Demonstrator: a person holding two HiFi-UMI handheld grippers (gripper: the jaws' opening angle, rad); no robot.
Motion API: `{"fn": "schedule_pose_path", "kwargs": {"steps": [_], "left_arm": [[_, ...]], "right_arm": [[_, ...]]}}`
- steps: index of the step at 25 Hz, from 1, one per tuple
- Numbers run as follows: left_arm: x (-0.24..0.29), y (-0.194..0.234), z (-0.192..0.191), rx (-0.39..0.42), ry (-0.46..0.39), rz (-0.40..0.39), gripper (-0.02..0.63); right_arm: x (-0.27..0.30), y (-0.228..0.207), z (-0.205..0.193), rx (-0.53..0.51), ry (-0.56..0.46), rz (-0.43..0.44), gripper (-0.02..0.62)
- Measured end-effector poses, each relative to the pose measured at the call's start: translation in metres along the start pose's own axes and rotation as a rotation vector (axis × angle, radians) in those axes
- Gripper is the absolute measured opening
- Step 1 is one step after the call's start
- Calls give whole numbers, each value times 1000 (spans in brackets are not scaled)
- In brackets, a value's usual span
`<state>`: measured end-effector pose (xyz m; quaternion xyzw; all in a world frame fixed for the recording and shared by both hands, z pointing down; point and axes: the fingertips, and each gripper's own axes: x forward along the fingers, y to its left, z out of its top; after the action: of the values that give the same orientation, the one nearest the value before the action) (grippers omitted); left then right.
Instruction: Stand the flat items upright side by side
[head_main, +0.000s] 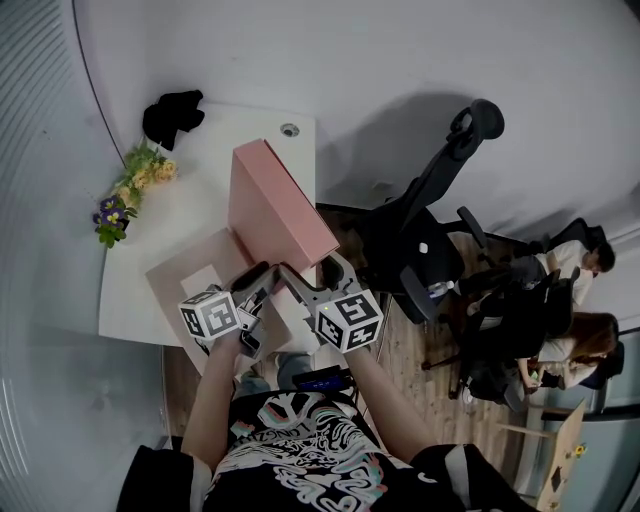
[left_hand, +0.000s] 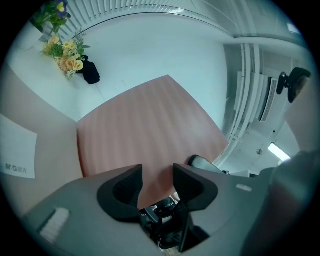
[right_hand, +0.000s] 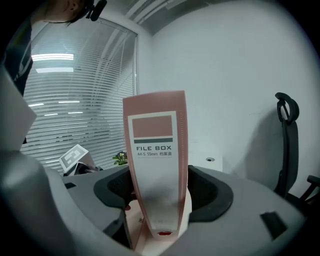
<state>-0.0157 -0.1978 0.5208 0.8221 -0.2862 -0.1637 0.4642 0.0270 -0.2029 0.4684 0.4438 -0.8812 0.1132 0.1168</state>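
Note:
A pink file box (head_main: 265, 200) stands upright on the white table (head_main: 205, 150), near its front right corner. My right gripper (head_main: 312, 268) is shut on its labelled spine (right_hand: 156, 145); in the right gripper view (right_hand: 160, 192) the jaws press both edges of the spine. My left gripper (head_main: 262, 278) is at the box's lower left side. Its jaws (left_hand: 157, 175) stand apart, with the box's broad pink face (left_hand: 145, 130) just beyond them and nothing pinched. A second pink file box (head_main: 190, 272) lies flat to the left, its white label (left_hand: 17, 155) facing up.
A bunch of flowers (head_main: 130, 190) and a black object (head_main: 172, 115) sit at the table's far left. A cable grommet (head_main: 290, 129) is at the back edge. A black office chair (head_main: 430, 220) stands right of the table, with seated people (head_main: 560, 300) farther right.

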Motion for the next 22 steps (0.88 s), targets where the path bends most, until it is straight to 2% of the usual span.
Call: {"fn": "schedule_pose_path", "kwargs": {"steps": [7, 15, 22], "left_arm": [[-9, -1, 3, 10, -11, 16, 176], [-18, -9, 9, 33, -40, 4, 178], [-26, -14, 10, 62, -84, 43, 186]], "right_arm": [[-15, 6, 0, -6, -16, -9, 314], [-30, 6, -6, 38, -36, -27, 313], [-39, 6, -8, 60, -49, 15, 308]]}}
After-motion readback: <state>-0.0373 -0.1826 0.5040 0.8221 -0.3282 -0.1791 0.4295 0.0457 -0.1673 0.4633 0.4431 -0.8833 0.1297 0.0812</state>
